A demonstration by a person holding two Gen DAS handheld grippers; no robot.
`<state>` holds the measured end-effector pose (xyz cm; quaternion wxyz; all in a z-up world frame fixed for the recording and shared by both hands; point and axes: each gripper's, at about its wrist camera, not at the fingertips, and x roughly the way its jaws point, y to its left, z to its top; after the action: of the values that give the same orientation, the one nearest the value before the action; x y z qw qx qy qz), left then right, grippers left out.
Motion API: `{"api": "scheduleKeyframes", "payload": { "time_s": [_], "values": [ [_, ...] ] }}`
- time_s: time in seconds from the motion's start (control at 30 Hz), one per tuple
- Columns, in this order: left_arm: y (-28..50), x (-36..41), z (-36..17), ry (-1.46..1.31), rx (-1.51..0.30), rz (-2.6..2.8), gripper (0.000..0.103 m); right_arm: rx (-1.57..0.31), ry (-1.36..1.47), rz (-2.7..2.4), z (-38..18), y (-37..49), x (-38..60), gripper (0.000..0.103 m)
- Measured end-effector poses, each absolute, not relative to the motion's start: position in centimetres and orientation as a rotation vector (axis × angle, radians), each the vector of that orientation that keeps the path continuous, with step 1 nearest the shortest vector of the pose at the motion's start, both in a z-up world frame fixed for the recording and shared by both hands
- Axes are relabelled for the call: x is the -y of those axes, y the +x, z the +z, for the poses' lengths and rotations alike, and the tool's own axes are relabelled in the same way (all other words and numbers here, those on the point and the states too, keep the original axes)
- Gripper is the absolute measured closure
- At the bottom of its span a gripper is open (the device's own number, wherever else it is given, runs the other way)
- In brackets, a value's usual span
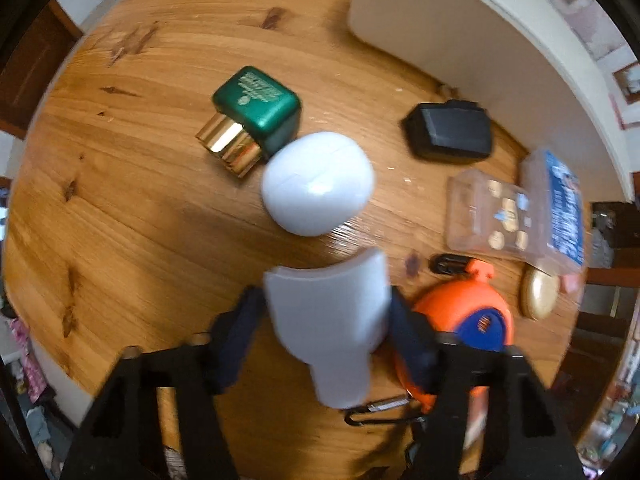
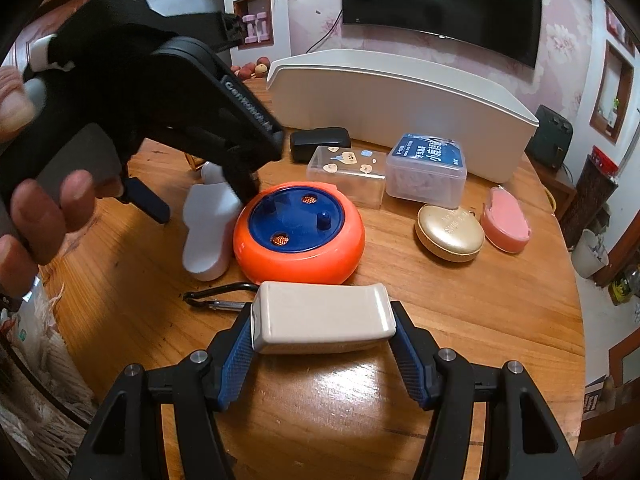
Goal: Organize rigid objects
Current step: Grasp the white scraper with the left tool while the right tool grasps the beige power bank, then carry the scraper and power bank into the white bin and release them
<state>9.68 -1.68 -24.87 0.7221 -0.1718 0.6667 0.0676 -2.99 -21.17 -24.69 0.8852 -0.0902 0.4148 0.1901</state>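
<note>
So both hands are busy here. The left tool [image 1: 326, 320] is clamped on a white plastic piece [image 1: 332, 328], flared at the far end and narrower toward the camera, and the pads sit on its two sides. From the right wrist view that same piece looks like it's low on the table [image 2: 460, 304] at about 9 o'clock from the orange round case [image 2: 299, 236]; can't tell if it's actually touching the wood.

The right tool [image 2: 323, 334] has its pads closed on the short ends of a beige rectangular case [image 2: 322, 316], held flat just above the table, at 6 o'clock of the orange one.

Handling-wise, my guess: both are hard, smooth plastic shells, light, not fragile, but kinda slippery. The beige one has rounded corners, so gripping across the flat ends like this seems right. The white piece tapers, so I'd stay on the wide middle where the sides run close to parallel.

The white bin [image 2: 400, 92] sits at 12 o'clock, probably where stuff goes. Other bits around: a white egg-shaped case [image 1: 318, 184], a green box [image 1: 260, 104], and a black case [image 1: 450, 130].
</note>
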Motion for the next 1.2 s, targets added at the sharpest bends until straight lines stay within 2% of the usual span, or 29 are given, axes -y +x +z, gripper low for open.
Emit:
{"api": "scheduleKeyframes", "payload": {
  "time_s": [0.43,0.83,1.03,1.2],
  "values": [
    [5.1,-1.1,-23.6,-0.376,-1.407,0.02,0.043,-0.828,-0.201,0.363,-23.2,-3.7,20.8,0.039],
    [8.0,-1.1,-12.6,-0.242,-1.182,-0.115,0.043,-0.783,-0.258,0.249,-19.1,-2.3,20.6,0.039],
    [11.1,0.5,-5.8,-0.132,-1.032,-0.145,0.043,-0.733,-0.25,0.173,-13.2,1.9,21.9,0.039],
    [13.8,1.7,-0.6,-0.055,-0.912,-0.183,0.043,-0.657,-0.195,0.116,-6.0,6.4,23.8,0.039]
  ]
}}
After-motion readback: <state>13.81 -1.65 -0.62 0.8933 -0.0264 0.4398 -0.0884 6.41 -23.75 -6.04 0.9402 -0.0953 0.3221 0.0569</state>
